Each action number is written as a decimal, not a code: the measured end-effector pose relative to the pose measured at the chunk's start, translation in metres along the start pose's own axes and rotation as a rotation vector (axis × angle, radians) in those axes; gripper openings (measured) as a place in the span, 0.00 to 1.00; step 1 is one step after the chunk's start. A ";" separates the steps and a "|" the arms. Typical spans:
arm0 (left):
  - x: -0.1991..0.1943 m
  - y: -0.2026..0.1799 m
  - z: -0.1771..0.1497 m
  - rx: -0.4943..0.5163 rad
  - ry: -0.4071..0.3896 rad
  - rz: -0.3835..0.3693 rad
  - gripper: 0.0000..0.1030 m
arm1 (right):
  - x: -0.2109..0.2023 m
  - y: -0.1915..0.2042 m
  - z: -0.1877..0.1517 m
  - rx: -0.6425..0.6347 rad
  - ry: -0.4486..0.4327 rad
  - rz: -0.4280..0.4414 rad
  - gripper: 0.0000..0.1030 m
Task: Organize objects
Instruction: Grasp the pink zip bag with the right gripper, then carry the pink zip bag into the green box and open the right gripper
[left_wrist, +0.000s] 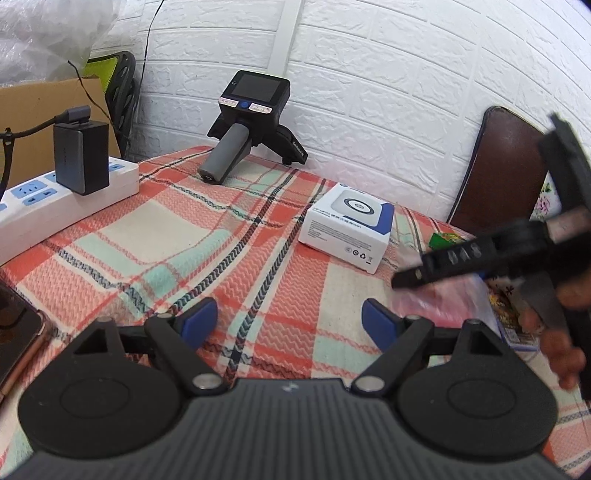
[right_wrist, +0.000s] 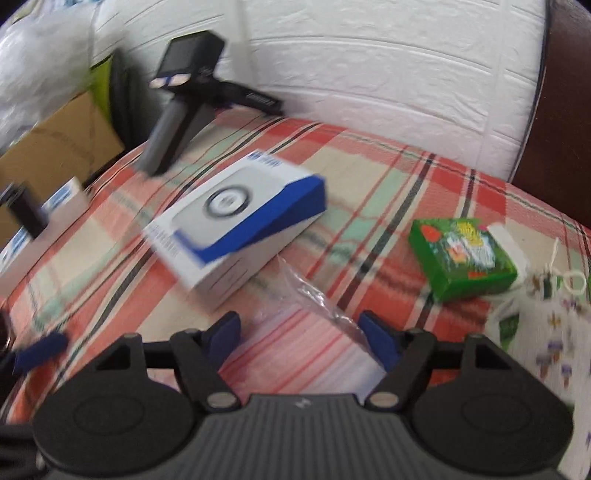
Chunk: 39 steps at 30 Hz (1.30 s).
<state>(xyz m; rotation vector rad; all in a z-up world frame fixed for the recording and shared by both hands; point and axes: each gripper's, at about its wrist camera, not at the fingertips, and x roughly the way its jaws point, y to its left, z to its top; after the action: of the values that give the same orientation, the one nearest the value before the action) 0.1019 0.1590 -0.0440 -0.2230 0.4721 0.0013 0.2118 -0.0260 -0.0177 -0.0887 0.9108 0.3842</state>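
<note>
A white and blue box (left_wrist: 345, 225) lies on the plaid tablecloth (left_wrist: 192, 236); it also shows in the right wrist view (right_wrist: 240, 221), blurred. A green packet (right_wrist: 463, 256) lies to its right, with a patterned white pouch (right_wrist: 546, 325) further right. A clear plastic bag (right_wrist: 317, 295) lies just ahead of my right gripper (right_wrist: 301, 338), which is open and empty above it. My left gripper (left_wrist: 290, 321) is open and empty over bare cloth. The right gripper's body (left_wrist: 517, 240) shows at the right of the left wrist view.
A black handheld device with a screen (left_wrist: 253, 122) stands at the table's back by the white brick wall. A white power strip with a black charger (left_wrist: 74, 177) sits at the left. A phone (left_wrist: 18, 339) lies at the near left. A brown chair back (left_wrist: 506, 170) is behind right.
</note>
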 end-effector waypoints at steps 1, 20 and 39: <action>0.000 0.002 0.000 -0.010 0.000 -0.002 0.84 | -0.006 0.002 -0.008 -0.012 -0.003 0.006 0.71; -0.028 -0.029 0.004 0.098 0.181 -0.147 0.91 | -0.174 -0.007 -0.179 0.020 -0.299 0.047 0.90; -0.042 -0.100 -0.014 0.181 0.415 -0.399 0.41 | -0.132 0.035 -0.191 -0.091 -0.236 0.075 0.65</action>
<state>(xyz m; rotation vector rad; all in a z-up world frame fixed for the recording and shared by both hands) 0.0632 0.0605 -0.0164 -0.1353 0.8295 -0.4837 -0.0169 -0.0769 -0.0288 -0.0906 0.6648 0.4948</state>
